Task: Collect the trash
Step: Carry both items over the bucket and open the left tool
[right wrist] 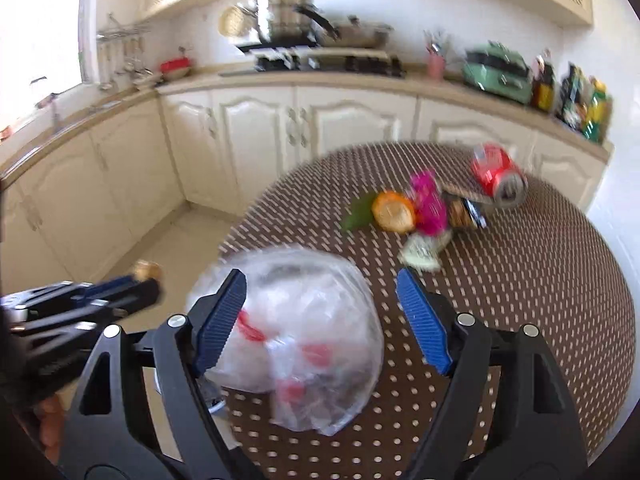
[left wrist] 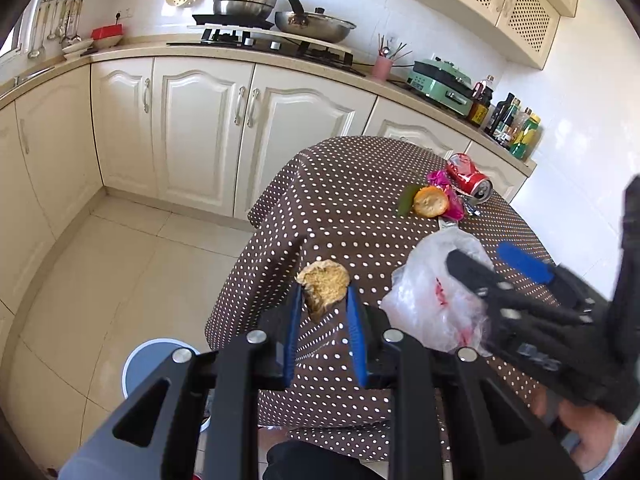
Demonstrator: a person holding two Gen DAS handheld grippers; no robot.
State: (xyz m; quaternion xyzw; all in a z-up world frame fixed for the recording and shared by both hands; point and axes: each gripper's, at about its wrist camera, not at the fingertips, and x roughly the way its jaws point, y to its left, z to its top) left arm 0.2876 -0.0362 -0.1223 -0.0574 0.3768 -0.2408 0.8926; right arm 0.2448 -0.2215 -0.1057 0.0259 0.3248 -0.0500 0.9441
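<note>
Trash on polka-dot tablecloth, kitchen.

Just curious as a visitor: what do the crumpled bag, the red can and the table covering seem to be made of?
Bag: thin clear plastic film, glossy and wrinkled, with red print showing through. Red can: likely painted aluminium, judging by its bare silvery end and dented side. Table covering: brown with white dots; it drapes over the edge, so cloth or soft vinyl, hard to tell which.

Right wrist view motion-blurred; wrappers beside the can unreadable (bin half hidden behind tongs)
</note>
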